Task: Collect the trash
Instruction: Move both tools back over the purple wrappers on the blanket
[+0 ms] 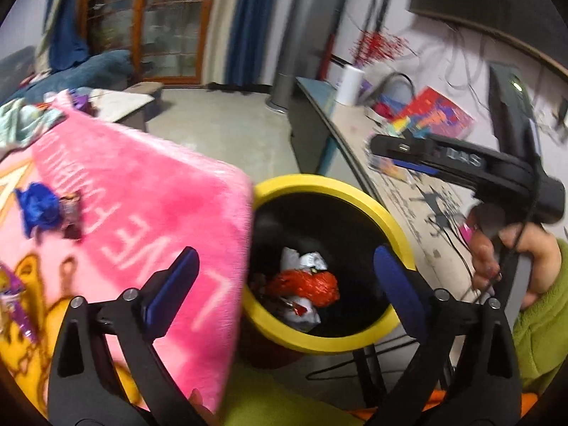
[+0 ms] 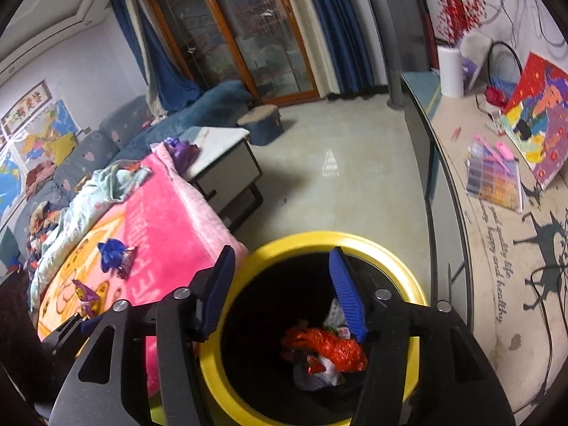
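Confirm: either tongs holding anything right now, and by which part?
Nothing held. Left tongs and right tongs both stand open over the black bin with yellow rim; the crumpled red wrapper lies loose inside.

A yellow rim is seen on the black bin, in which an orange-red wrapper and white scraps are shown. The blanket is coloured bright pink (with pale lettering and a yellow cartoon patch). A blue wrapper is laid on it. Blue ribbed pads are borne on black gripper frames. A green sleeve is visible.
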